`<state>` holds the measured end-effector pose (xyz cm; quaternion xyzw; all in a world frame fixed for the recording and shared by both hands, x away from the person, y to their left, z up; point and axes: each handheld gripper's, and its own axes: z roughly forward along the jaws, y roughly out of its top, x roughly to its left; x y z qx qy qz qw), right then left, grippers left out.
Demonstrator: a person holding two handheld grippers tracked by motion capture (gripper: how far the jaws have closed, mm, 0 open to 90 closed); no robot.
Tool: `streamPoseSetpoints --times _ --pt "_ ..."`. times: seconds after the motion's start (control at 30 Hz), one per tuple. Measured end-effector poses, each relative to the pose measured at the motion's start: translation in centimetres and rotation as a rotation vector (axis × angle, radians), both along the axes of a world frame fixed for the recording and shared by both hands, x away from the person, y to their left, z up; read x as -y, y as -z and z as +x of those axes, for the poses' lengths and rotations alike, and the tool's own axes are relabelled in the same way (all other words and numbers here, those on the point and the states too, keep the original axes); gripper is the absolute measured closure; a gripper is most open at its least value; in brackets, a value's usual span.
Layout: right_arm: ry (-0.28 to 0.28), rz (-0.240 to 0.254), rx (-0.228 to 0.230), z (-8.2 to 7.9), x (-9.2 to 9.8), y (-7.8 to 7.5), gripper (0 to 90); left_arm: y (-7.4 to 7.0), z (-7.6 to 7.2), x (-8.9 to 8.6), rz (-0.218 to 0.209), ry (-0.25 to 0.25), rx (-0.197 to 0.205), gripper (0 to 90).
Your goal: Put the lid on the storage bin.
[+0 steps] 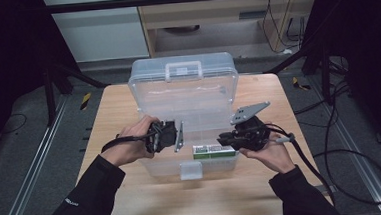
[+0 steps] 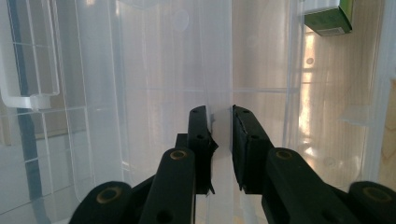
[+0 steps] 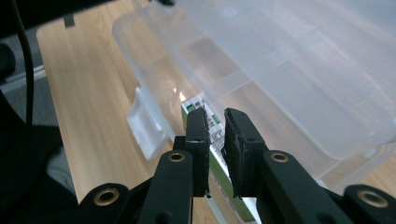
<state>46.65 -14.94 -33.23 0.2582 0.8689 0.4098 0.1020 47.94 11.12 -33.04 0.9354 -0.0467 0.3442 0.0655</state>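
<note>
The clear plastic box (image 1: 181, 160) is sitting open in the middle of the worktop (image 1: 114, 117), its lid (image 1: 183, 90) standing up behind it. A small green and white carton (image 1: 214, 151) is lying inside near the front right, its long axis running left to right. The left gripper (image 1: 179, 136) is clamping the lid's thin edge (image 2: 219, 93) between its pads and holding it up. The right gripper (image 1: 223, 140) is the nearer one to the carton, hovering just above its right end. Its pads are nearly together with nothing between them, and the carton is showing below the gap in the right gripper view (image 3: 215, 135). Judging from this, the carton is already released
</note>
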Motion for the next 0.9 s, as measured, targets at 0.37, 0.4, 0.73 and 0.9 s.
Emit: streamPoseSetpoints --times 0.37,0.4,0.73,0.9 --pt "0.136 0.123 0.063 1.0 1.8 -1.7 82.1 0.0 0.0 0.0 0.0 -0.003 0.001 77.7" --pt "0.151 0.13 0.071 1.1 1.9 -1.7 82.4 0.0 0.0 0.0 0.001 -0.003 0.002 77.7" --pt "0.253 0.164 0.088 3.5 2.5 -1.8 83.4 0.0 -0.1 0.0 0.003 0.002 0.004 77.7" --pt "0.298 0.179 0.105 4.4 2.7 -2.0 85.8 0.0 -0.1 0.0 0.008 -0.001 0.0 77.7"
